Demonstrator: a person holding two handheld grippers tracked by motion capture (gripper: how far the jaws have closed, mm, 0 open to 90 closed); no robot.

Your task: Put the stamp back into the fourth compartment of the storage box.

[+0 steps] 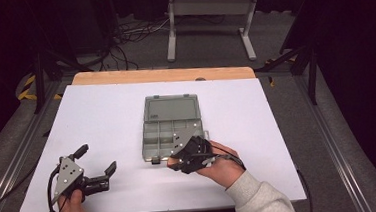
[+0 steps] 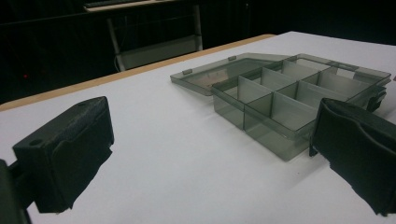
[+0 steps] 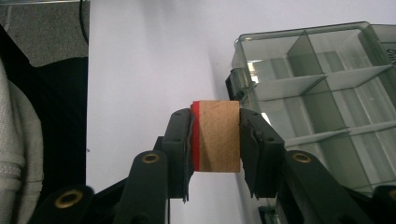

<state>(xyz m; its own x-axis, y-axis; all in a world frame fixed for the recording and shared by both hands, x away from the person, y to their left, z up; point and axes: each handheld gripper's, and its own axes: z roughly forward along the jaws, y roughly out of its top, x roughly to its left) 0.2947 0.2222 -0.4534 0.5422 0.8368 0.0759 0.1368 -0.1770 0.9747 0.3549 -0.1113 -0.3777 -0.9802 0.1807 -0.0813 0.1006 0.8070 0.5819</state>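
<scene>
Right gripper (image 3: 215, 140) clamps a wooden block (image 3: 218, 136) – no legible writing – beside the box (image 3: 322, 93)

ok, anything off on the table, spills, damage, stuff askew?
Nothing stands out. The compartment box lies open and flat, its sections bare. The right tongs grip a wooden block squarely; the left tongs are open, holding nothing.
</scene>
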